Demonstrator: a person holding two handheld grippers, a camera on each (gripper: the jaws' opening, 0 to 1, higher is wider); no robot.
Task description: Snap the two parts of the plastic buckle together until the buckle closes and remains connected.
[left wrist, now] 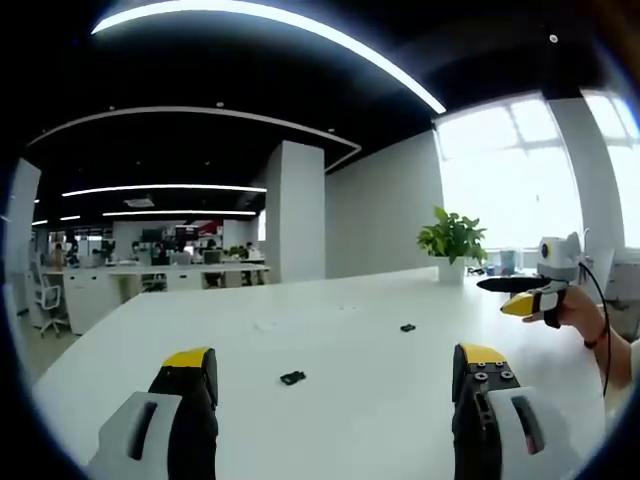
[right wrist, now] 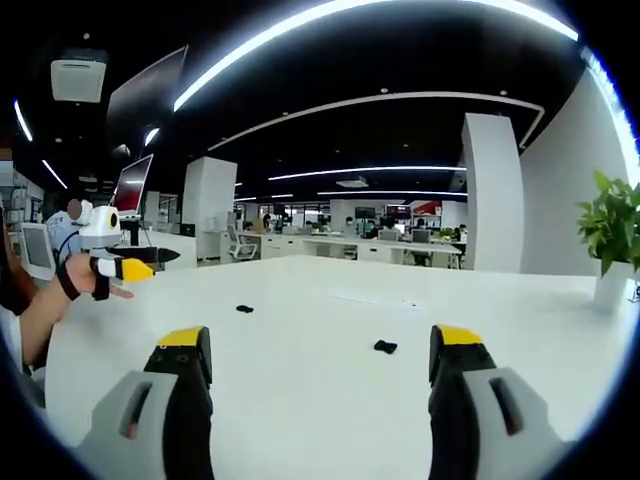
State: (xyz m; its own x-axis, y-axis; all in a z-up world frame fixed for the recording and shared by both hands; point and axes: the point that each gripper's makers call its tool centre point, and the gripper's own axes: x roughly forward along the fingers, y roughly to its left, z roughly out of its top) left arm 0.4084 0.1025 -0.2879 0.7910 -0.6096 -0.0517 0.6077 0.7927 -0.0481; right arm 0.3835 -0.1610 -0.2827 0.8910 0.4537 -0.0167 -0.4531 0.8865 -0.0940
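Two small black buckle parts lie apart on the white table [left wrist: 330, 430]. In the left gripper view one part [left wrist: 292, 377] sits just ahead between my jaws and the other part [left wrist: 407, 327] lies farther right. My left gripper [left wrist: 335, 362] is open above the table, holding nothing. The right gripper [left wrist: 505, 297] hovers at the right in a hand. In the right gripper view one part [right wrist: 385, 347] lies near my right jaw and the other part [right wrist: 244, 308] farther left. My right gripper [right wrist: 320, 340] is open and empty. The left gripper [right wrist: 160, 262] hangs at the left.
A potted plant [left wrist: 452, 238] stands at the table's far edge by the window, also seen as the plant [right wrist: 612, 225] at the right. A white pillar [left wrist: 295, 210] and office desks with people lie beyond the table. A person's forearm [right wrist: 40, 310] reaches in from the left.
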